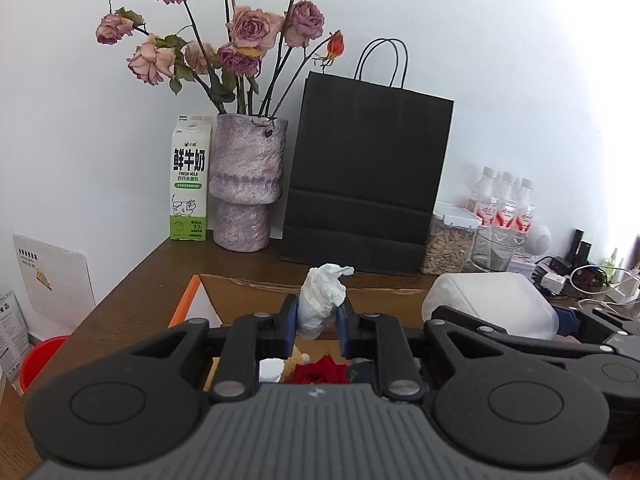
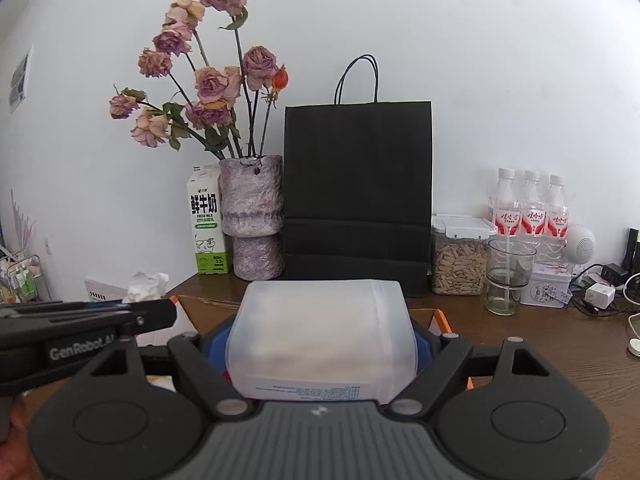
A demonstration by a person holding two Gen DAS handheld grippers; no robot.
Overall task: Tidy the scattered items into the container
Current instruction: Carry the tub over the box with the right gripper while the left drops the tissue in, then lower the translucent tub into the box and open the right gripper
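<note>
My left gripper [image 1: 318,322] is shut on a crumpled white tissue [image 1: 324,300] and holds it over an open cardboard box [image 1: 240,286] with an orange flap. Inside the box, below the fingers, lie a red rose [image 1: 320,374] and other small items. My right gripper [image 2: 322,344] is shut on a translucent white plastic jug [image 2: 320,340] held over the same box [image 2: 440,316]. The jug also shows at the right of the left wrist view [image 1: 488,304]. The left gripper and tissue [image 2: 146,284] show at the left of the right wrist view.
At the back of the brown table [image 2: 560,360] stand a milk carton [image 2: 206,224], a vase of dried roses [image 2: 252,216], a black paper bag [image 2: 358,196], a seed jar [image 2: 458,260], a glass [image 2: 508,276], three bottles [image 2: 530,208] and cables [image 2: 600,296]. A red bin [image 1: 40,360] sits left.
</note>
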